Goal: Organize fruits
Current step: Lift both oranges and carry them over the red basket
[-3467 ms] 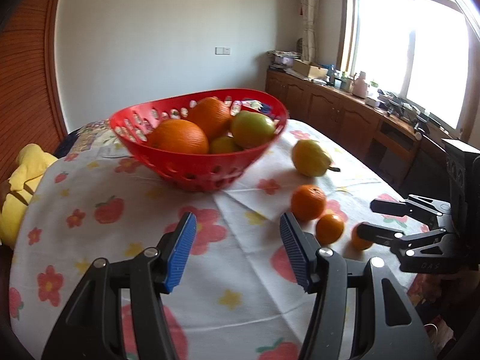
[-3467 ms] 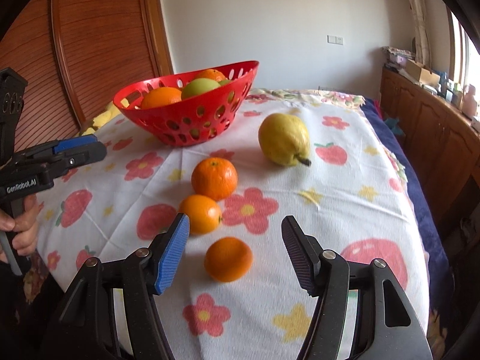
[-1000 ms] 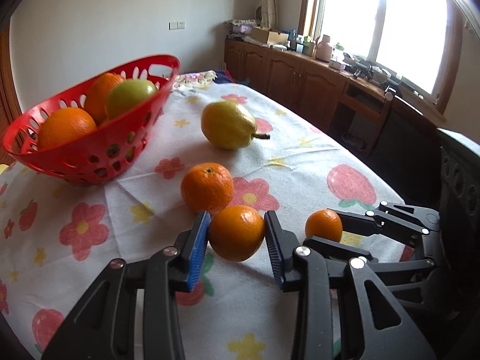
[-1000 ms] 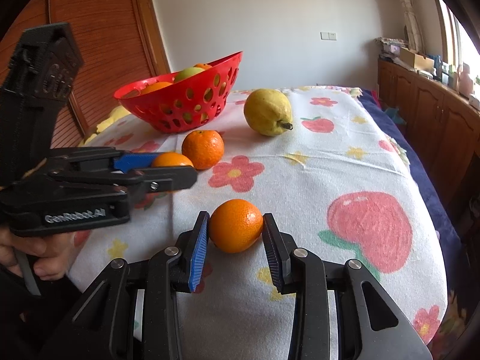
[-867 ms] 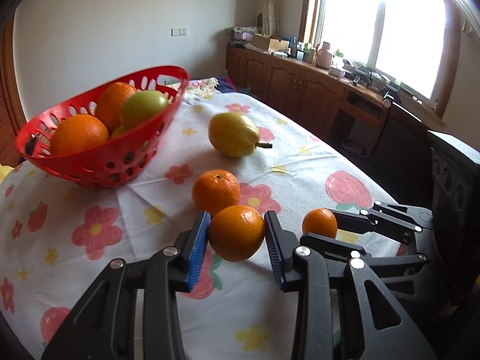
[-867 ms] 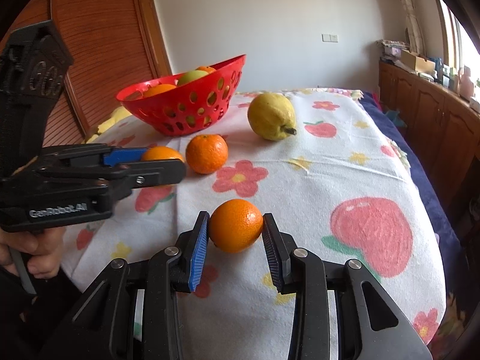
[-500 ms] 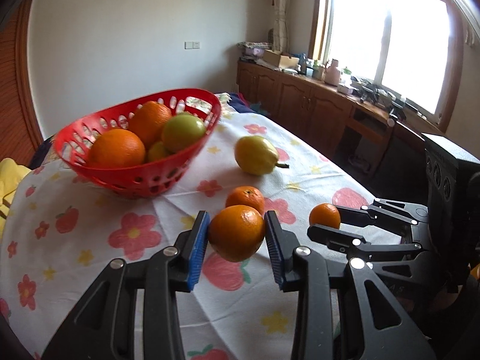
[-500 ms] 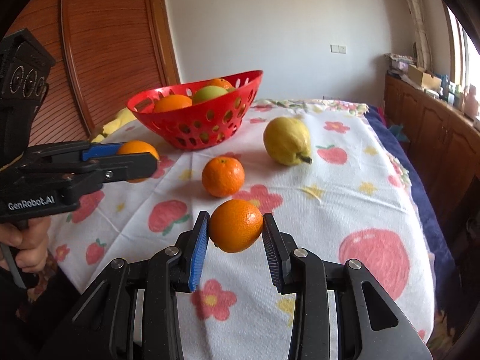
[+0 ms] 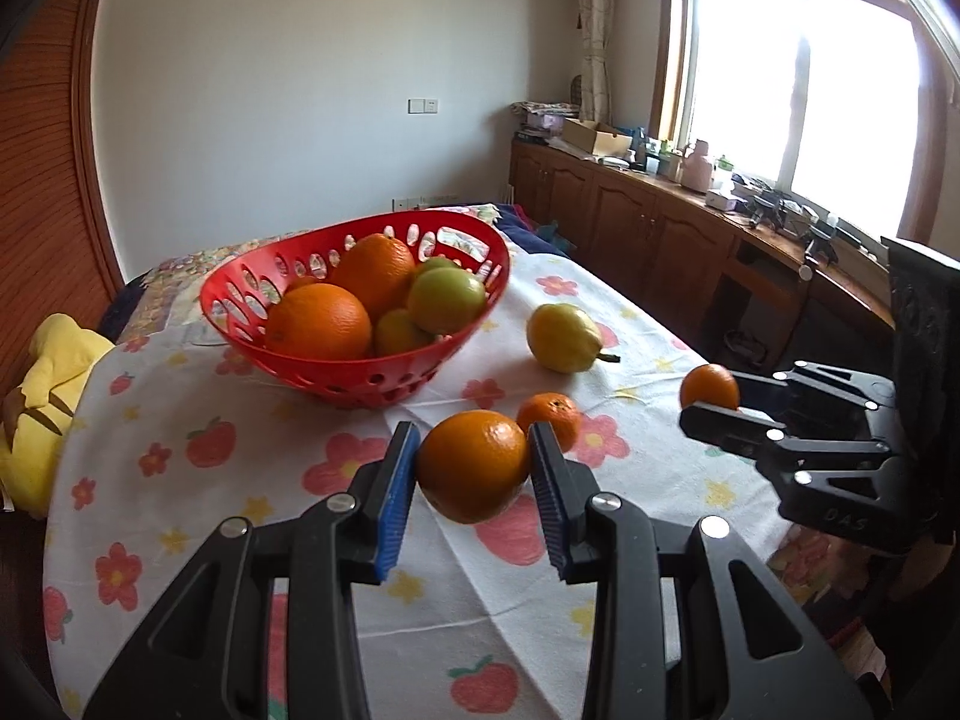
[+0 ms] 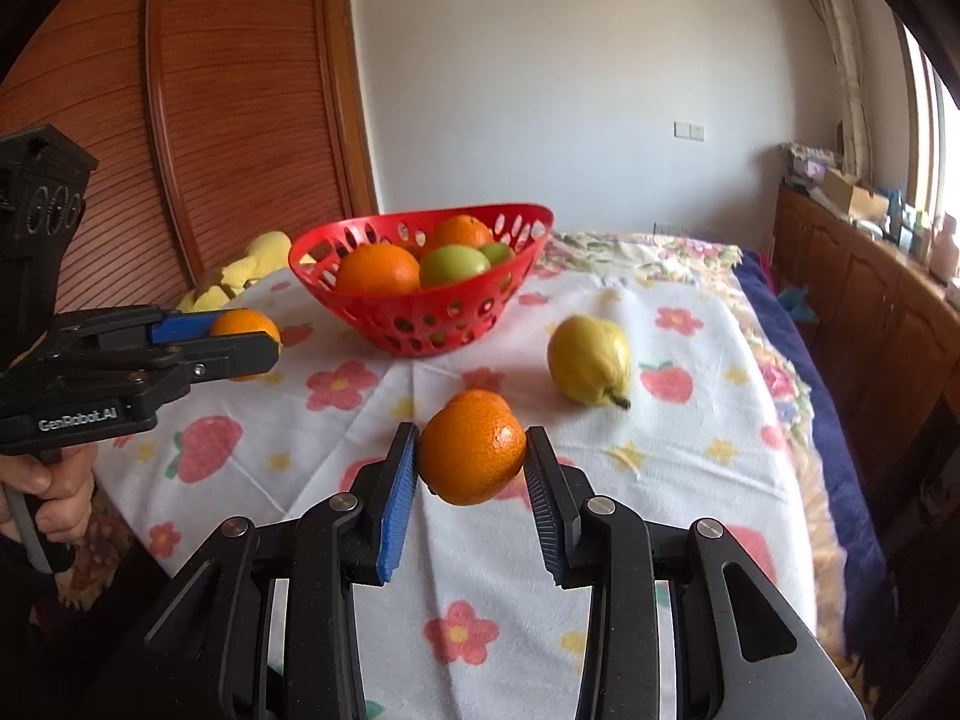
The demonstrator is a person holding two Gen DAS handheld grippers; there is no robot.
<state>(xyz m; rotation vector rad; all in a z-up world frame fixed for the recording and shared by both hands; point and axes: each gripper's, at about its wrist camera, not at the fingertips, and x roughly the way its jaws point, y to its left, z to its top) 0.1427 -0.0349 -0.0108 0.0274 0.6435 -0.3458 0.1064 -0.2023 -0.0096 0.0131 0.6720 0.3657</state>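
My left gripper (image 9: 472, 444) is shut on an orange (image 9: 474, 474), held clear above the flowered tablecloth. My right gripper (image 10: 472, 441) is shut on a second orange (image 10: 471, 462), also lifted off the cloth. A third, smaller orange (image 9: 551, 413) rests on the table, half hidden behind the held one in the right wrist view. A yellow pear (image 9: 564, 330) lies beside it. Beyond stands the red basket (image 9: 354, 375), with oranges and green fruit in it. Each wrist view shows the other gripper to one side, level with the basket's base.
A yellow soft object (image 9: 42, 372) lies off the table's left side. Wooden cabinets (image 9: 660, 240) with clutter on top run under the window at right. A person's hand (image 10: 48, 492) grips the left tool's handle. A wooden slatted door (image 10: 210, 120) stands behind.
Both grippers, open over oranges on the cloth at first, closed on them and have since lifted them off the table. The basket now sits more centred and lower in both views.
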